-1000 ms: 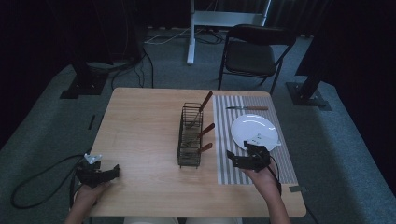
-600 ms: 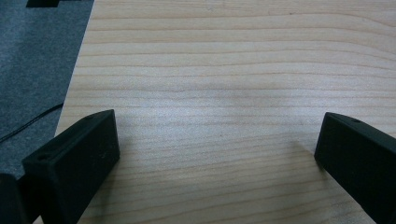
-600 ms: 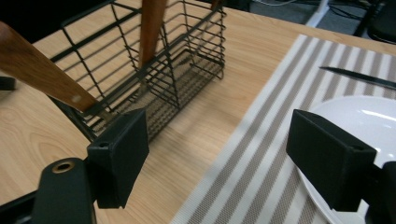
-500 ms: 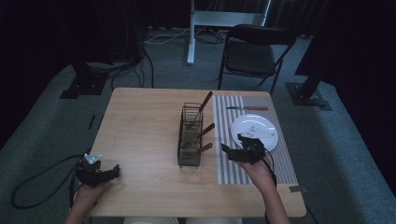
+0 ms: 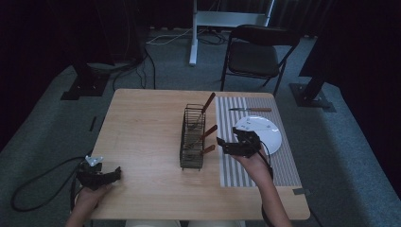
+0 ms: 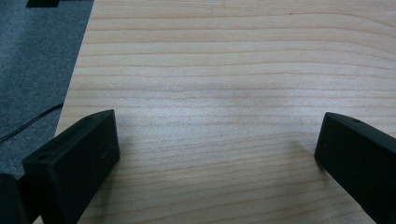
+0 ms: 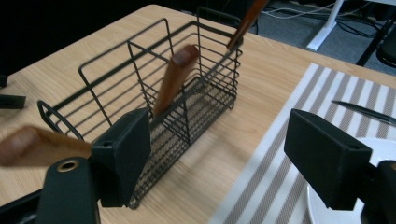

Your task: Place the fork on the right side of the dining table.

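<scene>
the right gripper (image 5: pixel 226 143) is held wide apart with nothing in it, close to the wire basket (image 5: pixel 193 137) in the middle of the table (image 5: pixel 142 123). three tools with wooden handles stick out of the basket, and the nearest handle (image 5: pixel 207 149) is just beside the gripper. it looks like the reaching step. next, the jaws need to go around that handle and close. the left gripper (image 5: pixel 101 176) is wide too, resting near the table's front corner, far from the basket.
</scene>
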Demonstrator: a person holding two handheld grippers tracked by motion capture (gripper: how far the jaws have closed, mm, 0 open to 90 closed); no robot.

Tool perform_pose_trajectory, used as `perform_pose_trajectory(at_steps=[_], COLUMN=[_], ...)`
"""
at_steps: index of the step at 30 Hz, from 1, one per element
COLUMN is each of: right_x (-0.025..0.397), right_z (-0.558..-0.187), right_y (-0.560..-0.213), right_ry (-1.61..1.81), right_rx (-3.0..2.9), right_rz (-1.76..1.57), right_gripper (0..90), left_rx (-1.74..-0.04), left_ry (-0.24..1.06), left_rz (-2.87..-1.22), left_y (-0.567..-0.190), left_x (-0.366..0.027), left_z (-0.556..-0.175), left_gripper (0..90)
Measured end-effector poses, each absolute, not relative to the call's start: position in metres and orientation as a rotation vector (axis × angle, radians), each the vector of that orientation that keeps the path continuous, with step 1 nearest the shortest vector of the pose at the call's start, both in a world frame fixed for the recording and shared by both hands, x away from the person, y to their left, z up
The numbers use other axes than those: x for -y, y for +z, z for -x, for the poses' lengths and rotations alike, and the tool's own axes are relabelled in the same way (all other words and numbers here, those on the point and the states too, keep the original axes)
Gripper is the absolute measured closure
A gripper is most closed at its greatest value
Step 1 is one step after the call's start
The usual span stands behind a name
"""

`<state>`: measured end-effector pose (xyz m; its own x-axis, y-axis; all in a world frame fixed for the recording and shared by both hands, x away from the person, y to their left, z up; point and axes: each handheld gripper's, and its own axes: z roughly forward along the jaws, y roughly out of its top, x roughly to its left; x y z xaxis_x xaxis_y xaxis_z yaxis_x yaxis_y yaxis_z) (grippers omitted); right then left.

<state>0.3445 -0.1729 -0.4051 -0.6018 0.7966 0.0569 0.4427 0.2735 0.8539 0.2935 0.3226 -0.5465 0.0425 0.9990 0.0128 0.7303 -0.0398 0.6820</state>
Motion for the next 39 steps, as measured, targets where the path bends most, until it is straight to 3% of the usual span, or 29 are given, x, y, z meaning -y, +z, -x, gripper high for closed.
perform_pose_trajectory(at_steps=[8,14,30,37,39], right_x=[0.160,0.151,0.146,0.146,0.145], right_z=[-0.351,-0.356,-0.365,-0.367,-0.371], right_y=[-0.403,-0.407,-0.413,-0.413,-0.413], right_ry=[1.287,1.300,1.373,1.377,1.381], right_rx=[-2.187,-2.196,-2.205,-2.236,-2.251], right_rz=[-1.101,-1.098,-1.109,-1.091,-1.083], right_gripper=[24.5,33.0,42.8,50.2,56.3], left_rx=[-1.739,-1.739,-1.738,-1.739,-1.738], left_ry=[0.699,0.699,0.699,0.699,0.699], left_rz=[-1.822,-1.822,-1.823,-1.822,-1.823], left_y=[-0.547,-0.547,-0.547,-0.547,-0.547], left_x=[-0.323,-0.323,-0.323,-0.323,-0.323], left_z=[-0.294,-0.294,-0.294,-0.294,-0.294], left_gripper=[0.2,0.2,0.2,0.3,0.2])
